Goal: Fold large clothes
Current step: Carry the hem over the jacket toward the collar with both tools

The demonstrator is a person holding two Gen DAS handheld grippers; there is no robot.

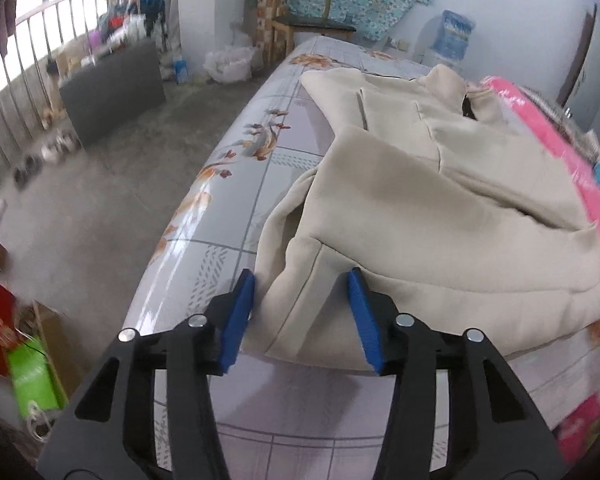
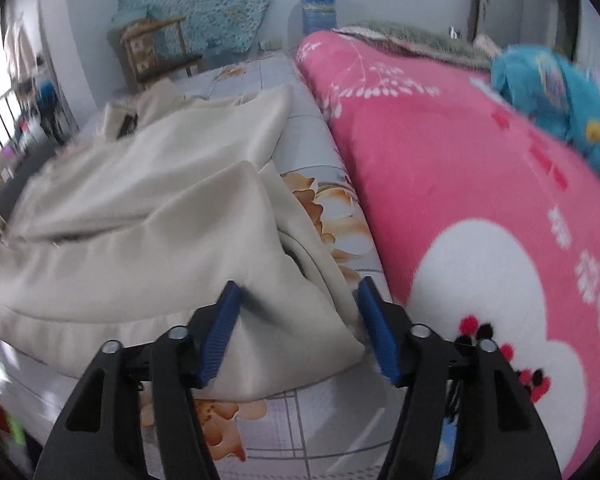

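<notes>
Clothing, one large cream garment [image 1: 420, 208], is lying partly folded and rumpled on the flowered bed sheet [image 1: 228, 200] beside a pink blanket [image 2: 460, 200], while the left gripper [image 1: 302, 280] and right gripper [image 2: 298, 288] are spreading wide at its near corners, gripping nothing, with further folds remaining.

My bed with the glossy flower-printed cover [image 1: 236, 184] carries a cream jacket [image 1: 420, 216] at centre and a pink blanket [image 2: 460, 184] at right.
</notes>
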